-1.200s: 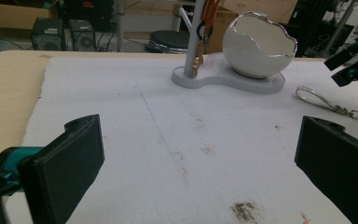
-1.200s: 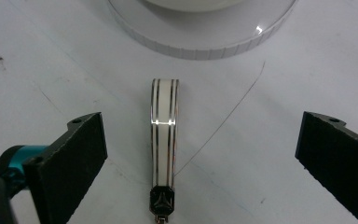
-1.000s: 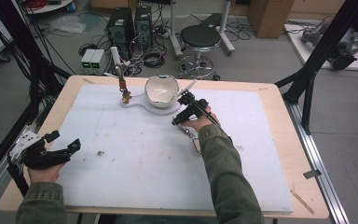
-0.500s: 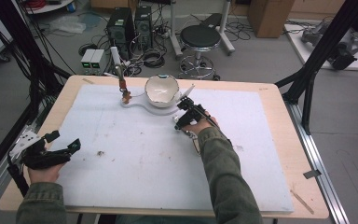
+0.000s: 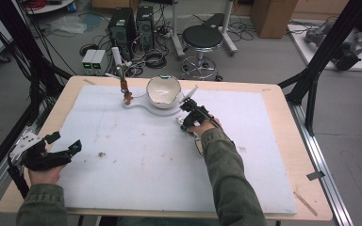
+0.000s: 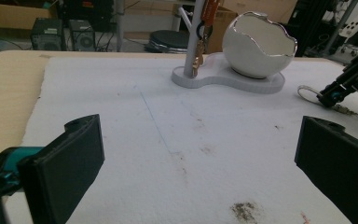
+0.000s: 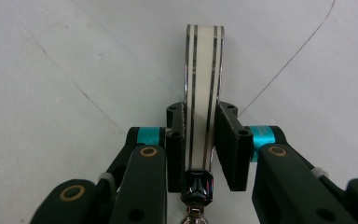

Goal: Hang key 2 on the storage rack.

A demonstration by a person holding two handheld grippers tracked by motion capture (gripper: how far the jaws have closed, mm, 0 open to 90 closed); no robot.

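At three o'clock of the bowl (image 5: 163, 90), the right gripper (image 7: 200, 140), having just been closing, is clamping a striped keyring (image 7: 204, 88) edgewise; the narrow band risks twisting out when lifted. The left gripper (image 6: 200, 158) is standing wide, empty.

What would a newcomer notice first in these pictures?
First, the white cracked-egg bowl on its white stand at the table's far edge, beside a post hung with keys. Next, the right gripper, just closed on a cream striped ring near the stand. The left gripper is open at the near left corner.
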